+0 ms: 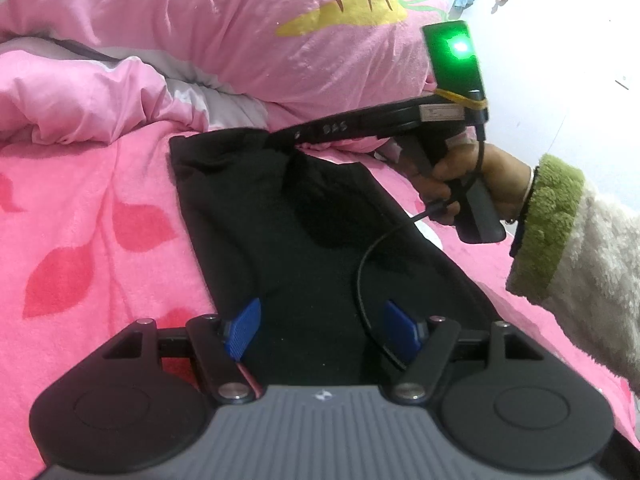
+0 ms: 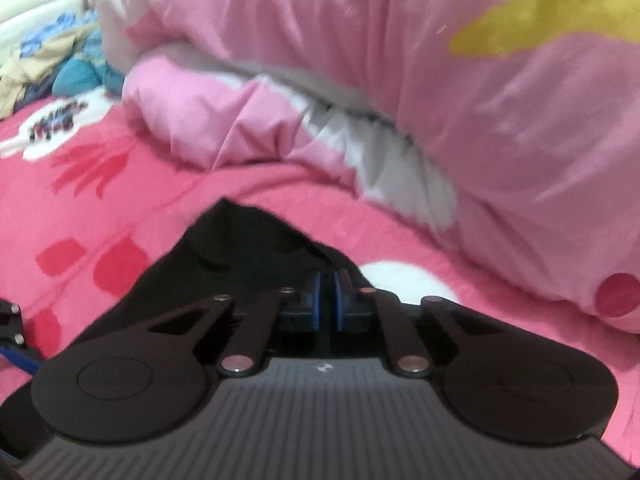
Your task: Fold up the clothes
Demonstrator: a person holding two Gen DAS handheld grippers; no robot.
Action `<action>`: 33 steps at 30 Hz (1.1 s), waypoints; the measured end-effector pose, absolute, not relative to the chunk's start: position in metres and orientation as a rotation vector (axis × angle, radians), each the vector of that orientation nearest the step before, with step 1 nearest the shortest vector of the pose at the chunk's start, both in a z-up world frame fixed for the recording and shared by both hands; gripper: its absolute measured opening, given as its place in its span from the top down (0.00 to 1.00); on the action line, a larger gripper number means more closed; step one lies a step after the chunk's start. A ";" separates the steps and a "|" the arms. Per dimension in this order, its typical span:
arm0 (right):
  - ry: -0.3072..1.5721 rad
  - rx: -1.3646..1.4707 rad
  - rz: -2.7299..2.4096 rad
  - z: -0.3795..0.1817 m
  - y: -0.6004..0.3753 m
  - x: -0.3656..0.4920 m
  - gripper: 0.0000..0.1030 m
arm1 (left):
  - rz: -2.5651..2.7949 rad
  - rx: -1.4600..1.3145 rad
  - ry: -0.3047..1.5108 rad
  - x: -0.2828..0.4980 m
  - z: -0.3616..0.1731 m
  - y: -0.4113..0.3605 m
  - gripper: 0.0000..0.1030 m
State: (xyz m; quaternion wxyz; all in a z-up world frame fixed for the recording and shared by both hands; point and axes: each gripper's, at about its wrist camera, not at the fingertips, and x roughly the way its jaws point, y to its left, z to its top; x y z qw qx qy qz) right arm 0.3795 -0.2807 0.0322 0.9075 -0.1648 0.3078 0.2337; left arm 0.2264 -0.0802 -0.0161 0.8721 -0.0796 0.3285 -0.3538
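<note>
A black garment [image 1: 280, 216] lies stretched flat on the pink bed sheet [image 1: 80, 240]. My left gripper [image 1: 324, 330] is open just above its near end, blue pads [image 1: 244, 328] wide apart and empty. My right gripper [image 2: 327, 300] is shut on the black garment [image 2: 240, 248] at its far right corner. In the left wrist view the right gripper's tip [image 1: 280, 138] pinches that far edge, held by a hand in a fluffy sleeve [image 1: 560, 240].
A bunched pink duvet with a carrot print [image 1: 280, 40] lies along the far side of the bed. A pile of blue and yellow cloth [image 2: 60, 68] sits at the far left. A black cable [image 1: 368, 280] hangs over the garment.
</note>
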 end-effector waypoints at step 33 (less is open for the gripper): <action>0.695 -0.425 0.466 0.015 -0.225 0.394 0.74 | -0.744 -0.172 0.690 0.224 -0.017 -0.084 0.31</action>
